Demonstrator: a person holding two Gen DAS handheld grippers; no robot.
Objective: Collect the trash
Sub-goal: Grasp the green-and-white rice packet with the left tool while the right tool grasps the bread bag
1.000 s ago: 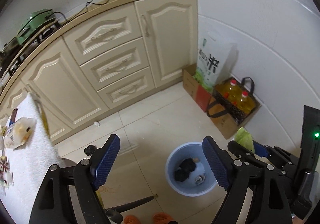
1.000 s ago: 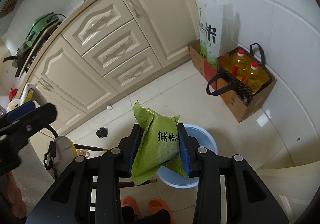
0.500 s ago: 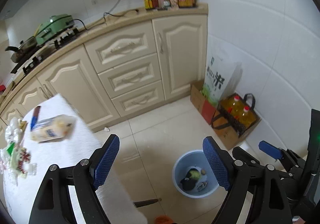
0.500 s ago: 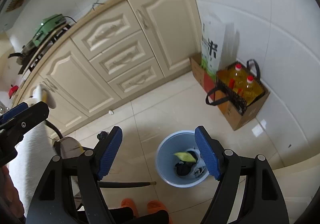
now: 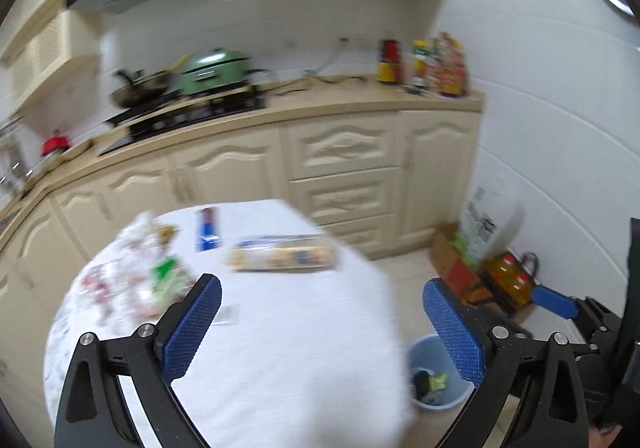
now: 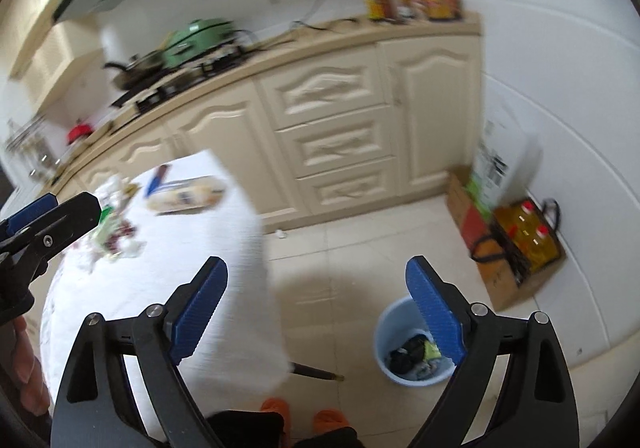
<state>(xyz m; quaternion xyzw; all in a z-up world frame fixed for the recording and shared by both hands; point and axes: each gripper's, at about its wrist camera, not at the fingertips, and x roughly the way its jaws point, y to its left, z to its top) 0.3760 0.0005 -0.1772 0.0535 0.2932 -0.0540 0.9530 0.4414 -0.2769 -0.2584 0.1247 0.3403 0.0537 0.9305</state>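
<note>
A white-clothed table (image 5: 304, 328) strewn with wrappers (image 5: 132, 284) is seen before cream cabinets (image 5: 344, 176); both grippers' jaws are opening, nothing held.

You won't read anything here: print on white sack (image 6: 500, 164) by wall too blurred, same for bottle labels (image 5: 424, 68) on counter.

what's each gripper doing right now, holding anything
Left gripper: jaws opening wide, nothing between them, above the white table.
Right gripper: jaws opening, nothing between them.
</note>
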